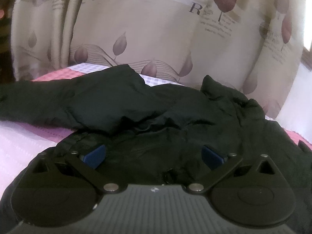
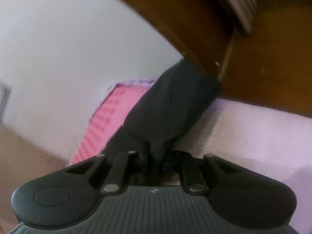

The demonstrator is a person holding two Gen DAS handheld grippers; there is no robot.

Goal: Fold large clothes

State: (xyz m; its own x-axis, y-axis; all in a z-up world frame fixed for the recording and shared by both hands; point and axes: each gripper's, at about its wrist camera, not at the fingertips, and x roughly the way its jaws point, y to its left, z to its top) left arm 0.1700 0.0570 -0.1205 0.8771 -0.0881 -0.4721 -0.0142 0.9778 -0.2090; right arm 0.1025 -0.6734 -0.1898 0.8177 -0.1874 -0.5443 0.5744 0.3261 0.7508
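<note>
Black jacket (image 2: 171, 101) pinched in right hand-held gripper (image 2: 156, 159).

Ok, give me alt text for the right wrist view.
The right gripper is shut on a fold of a black jacket, which stretches away over a pink checked bedsheet. A brown wooden headboard fills the upper right; the picture is blurred.

My left gripper (image 1: 154, 154) points downward with jaws spread wide; my right gripper (image 2: 156, 159) is pinched nearly closed on dark cloth.
</note>
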